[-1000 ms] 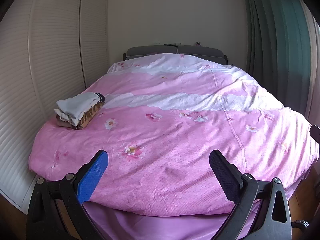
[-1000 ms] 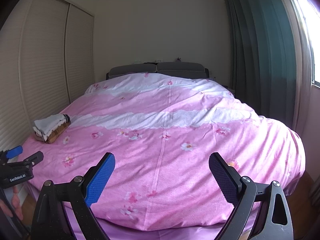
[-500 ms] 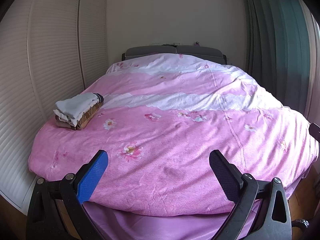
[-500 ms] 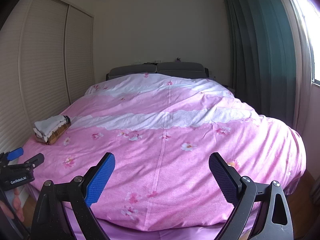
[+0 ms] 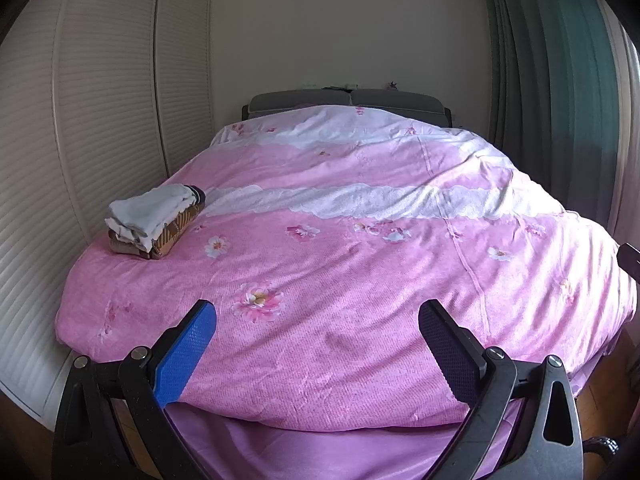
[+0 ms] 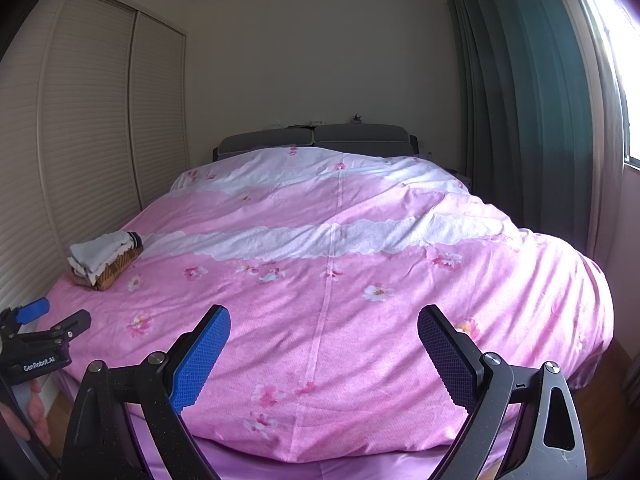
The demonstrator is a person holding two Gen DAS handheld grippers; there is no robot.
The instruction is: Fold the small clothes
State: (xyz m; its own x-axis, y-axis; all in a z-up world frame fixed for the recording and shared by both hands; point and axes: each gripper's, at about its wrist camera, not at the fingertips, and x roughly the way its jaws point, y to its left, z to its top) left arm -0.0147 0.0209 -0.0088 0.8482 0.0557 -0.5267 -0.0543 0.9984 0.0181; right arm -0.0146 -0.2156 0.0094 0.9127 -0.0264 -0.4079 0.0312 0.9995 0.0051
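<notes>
Left gripper [image 5: 316, 344]: fingers wide apart, holding nothing, low in the frame over the foot of the bed [image 5: 360, 280].
Right gripper [image 6: 324, 348]: likewise spread and empty.
Clothes [image 5: 154, 222]: a folded stack sits at the left of the frame, on the quilt's left edge — well apart from both tools.
Progress: no loose garment shows, so the folding looks finished — or a new piece hasn't been laid out.

Small dark objects on the grey padded headboard [image 5: 344, 98] are too small to identify. The lower garments in the folded stack of small clothes [image 5: 154, 216], near the bed's left edge, lie mostly hidden beneath the white top piece.
</notes>
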